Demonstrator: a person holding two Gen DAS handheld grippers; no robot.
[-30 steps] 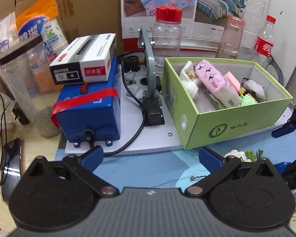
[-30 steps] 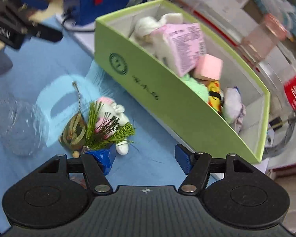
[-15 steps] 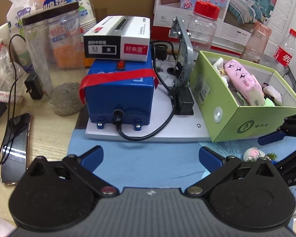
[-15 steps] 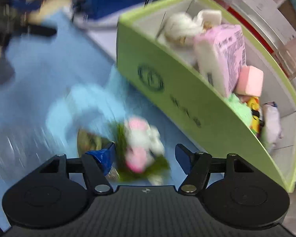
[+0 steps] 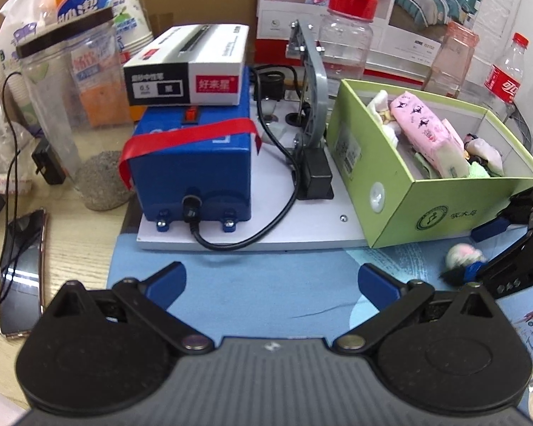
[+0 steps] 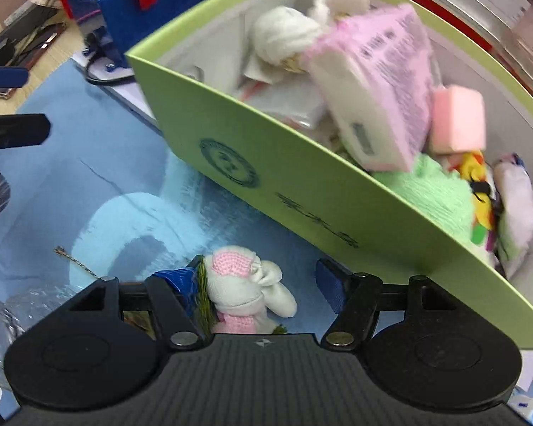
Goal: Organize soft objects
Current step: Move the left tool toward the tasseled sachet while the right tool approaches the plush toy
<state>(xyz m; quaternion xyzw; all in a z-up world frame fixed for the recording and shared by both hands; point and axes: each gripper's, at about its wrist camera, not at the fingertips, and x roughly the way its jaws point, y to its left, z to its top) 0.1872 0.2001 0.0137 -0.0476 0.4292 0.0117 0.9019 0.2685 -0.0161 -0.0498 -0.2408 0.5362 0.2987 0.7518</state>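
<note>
On your worktop (image 5: 71, 248), the blue printed mat (image 5: 266, 277) carries everything that matters, and the light-green cardboard box (image 6: 302, 177) sits at its far edge, partly on the white base board (image 5: 337, 234). Left of the green box on that board stands the blue metal box with the red tape band (image 5: 192, 163), a white-and-black carton (image 5: 192, 67) lying on top of it, and a grey metal bracket (image 5: 311, 88) rising between it and the green box. Behind the green box stand a clear jar with a red lid (image 5: 348, 32) and a cola bottle (image 5: 502, 74).

Inside the green box you have a pink printed soft pack (image 6: 376, 85) leaning across a white plush toy (image 6: 284, 35), with a pink foam block (image 6: 458, 120), a light-green knitted cloth (image 6: 433, 195) and a small yellow toy (image 6: 479, 184) toward the right end.

Your left gripper (image 5: 272, 285) hovers over the mat in front of the blue metal box, its fingers spread wide and holding nothing.

Your right gripper (image 6: 257, 284) is low over the mat just in front of the green box. Its fingers are spread around the small white-and-pink knitted bunny with green sprigs (image 6: 245, 284); the left finger looks to be touching the sprigs, the right one stands clear of the bunny.
</note>
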